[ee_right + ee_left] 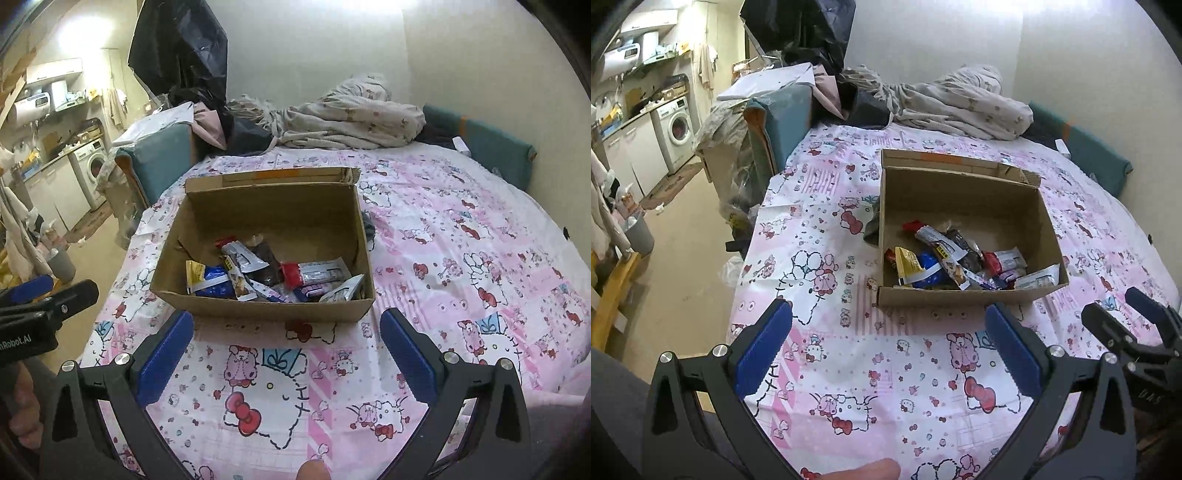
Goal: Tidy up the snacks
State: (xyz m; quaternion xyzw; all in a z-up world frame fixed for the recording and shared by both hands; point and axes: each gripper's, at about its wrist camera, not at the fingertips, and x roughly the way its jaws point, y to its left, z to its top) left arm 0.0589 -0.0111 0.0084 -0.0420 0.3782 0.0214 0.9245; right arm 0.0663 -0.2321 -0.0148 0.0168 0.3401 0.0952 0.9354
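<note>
On the bed [849, 362], just ahead of both your tools, the cardboard box [269, 310] sits open with the snacks [273, 275] piled at its near end (wrappers overlapping, hard to count). Your left hand-held gripper [888, 325] hangs over the pink sheet with its jaws spread wide, holding nothing. Your right hand-held gripper [286, 332] is equally apart and empty, near the box's front wall.

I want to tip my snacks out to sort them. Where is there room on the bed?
The pink cartoon sheet is bare right of the cardboard box, and in front of it, around the open left tool and right tool. Inside the box, the far half is bare. Crowded: the snack packets at the near wall, and the bedding heap by the wall.
</note>
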